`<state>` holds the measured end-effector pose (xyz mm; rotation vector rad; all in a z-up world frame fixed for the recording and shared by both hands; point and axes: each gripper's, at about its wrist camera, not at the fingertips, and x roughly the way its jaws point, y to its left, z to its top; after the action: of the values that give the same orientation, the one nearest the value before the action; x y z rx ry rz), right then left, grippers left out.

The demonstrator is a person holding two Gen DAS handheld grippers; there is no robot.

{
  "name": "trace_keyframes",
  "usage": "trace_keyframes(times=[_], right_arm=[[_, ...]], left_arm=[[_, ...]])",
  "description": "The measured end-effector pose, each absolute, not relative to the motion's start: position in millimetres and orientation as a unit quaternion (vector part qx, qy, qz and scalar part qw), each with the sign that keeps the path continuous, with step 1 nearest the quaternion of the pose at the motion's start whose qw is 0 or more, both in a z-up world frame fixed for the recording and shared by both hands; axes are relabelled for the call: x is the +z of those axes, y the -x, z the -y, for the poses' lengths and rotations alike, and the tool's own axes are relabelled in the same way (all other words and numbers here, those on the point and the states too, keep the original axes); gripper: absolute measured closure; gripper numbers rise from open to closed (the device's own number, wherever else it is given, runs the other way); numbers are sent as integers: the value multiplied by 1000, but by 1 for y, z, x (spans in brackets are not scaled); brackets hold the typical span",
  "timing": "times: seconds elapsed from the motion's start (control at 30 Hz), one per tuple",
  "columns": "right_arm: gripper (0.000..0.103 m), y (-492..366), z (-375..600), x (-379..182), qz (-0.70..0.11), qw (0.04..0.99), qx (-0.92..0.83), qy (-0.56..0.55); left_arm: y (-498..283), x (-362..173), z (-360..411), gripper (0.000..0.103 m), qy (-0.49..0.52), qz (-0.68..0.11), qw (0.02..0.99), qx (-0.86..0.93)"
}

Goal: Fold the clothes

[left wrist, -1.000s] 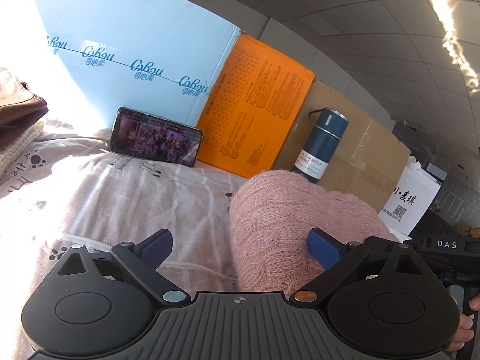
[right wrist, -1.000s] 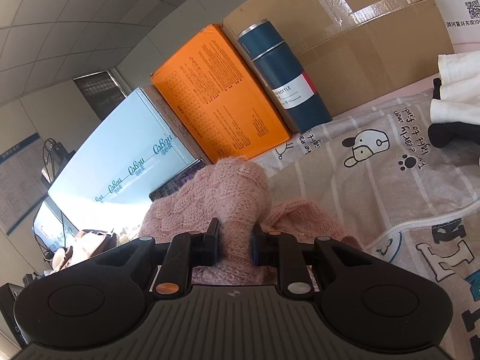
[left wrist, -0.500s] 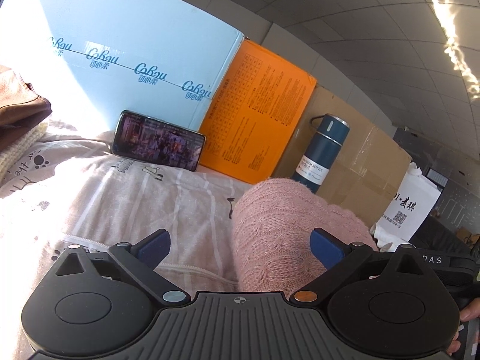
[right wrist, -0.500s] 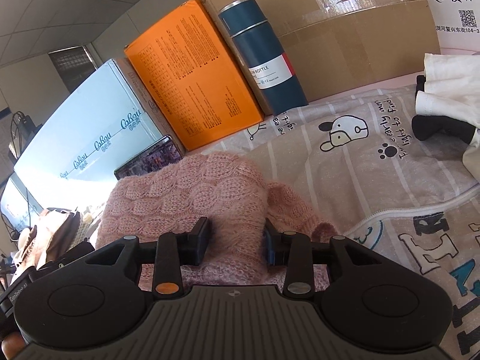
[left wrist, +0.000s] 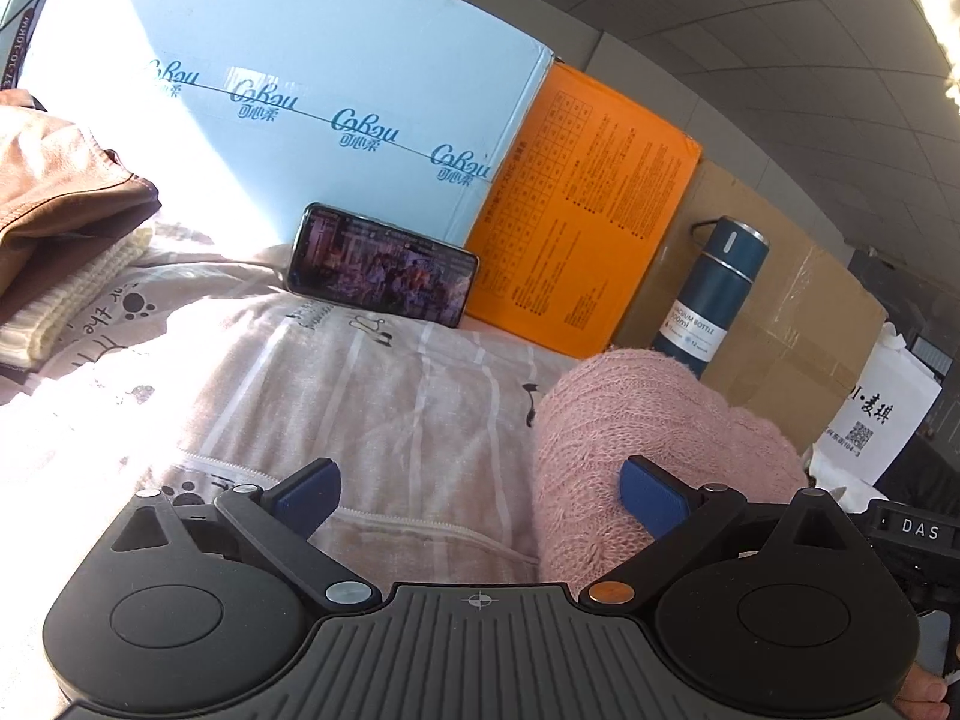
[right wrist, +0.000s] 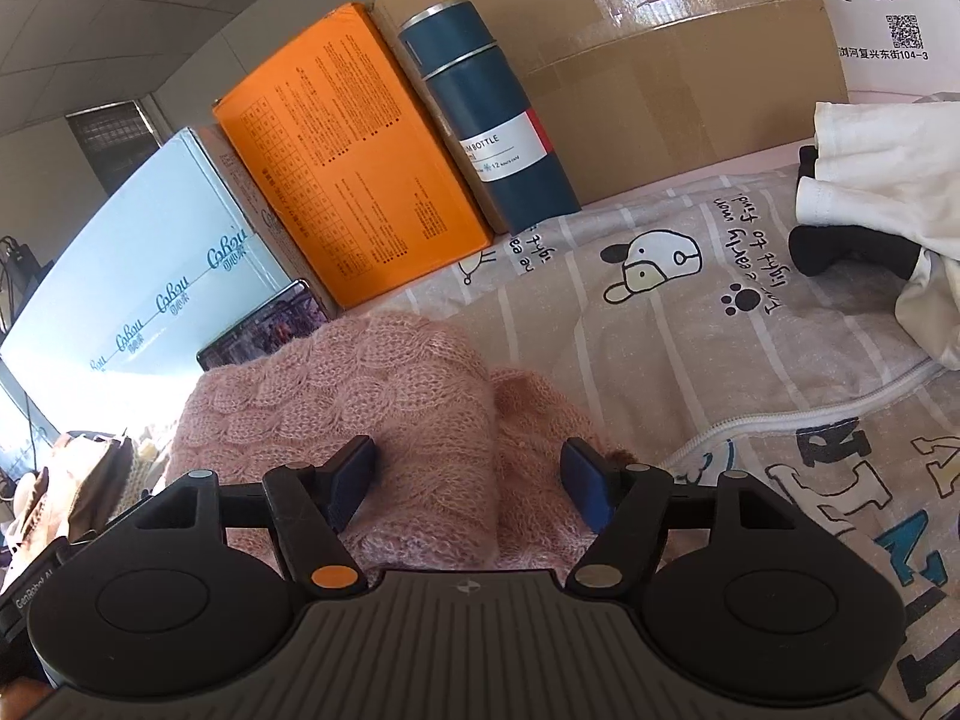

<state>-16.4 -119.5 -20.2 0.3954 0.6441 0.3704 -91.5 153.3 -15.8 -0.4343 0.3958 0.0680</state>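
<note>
Pink cable-knit sweater (right wrist: pixel 360 396) lay bundled on the printed bedsheet (right wrist: pixel 690 324), at 6 o'clock from the blue vacuum bottle (right wrist: pixel 492 120). Right gripper (right wrist: pixel 471 480) had just been opening, its jaws apart around a fold without pressing it. Left gripper (left wrist: pixel 480 495) stood wide apart, its right pad beside the knit. Soft, light and stretchy, the sweater probably wanted gripping at a thick folded edge.

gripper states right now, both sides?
Left gripper: open, holding nothing; one pad against the pink sweater.
Right gripper: open, jaws have just been opening; sweater lies between them, released.
</note>
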Motion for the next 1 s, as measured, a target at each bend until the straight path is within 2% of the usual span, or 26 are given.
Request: trace_keyframes(times=[0.3,0.53,0.83,1.0], right_arm=[[31,14,117,-25,-321,913,175,-180],[31,15,118,-23,-317,912,178,-189],[31,15,118,-23,-314,911,184,-196],[29,14,116,-25,-319,910,183,-191]], left_arm=[[85,-21,-156,1,207,-236,947,75],[99,-10,-147,1,208,-155,966,-3],[65,-19,-132,0,169,-259,951,12],[66,-23,-135,0,178,-259,949,7]])
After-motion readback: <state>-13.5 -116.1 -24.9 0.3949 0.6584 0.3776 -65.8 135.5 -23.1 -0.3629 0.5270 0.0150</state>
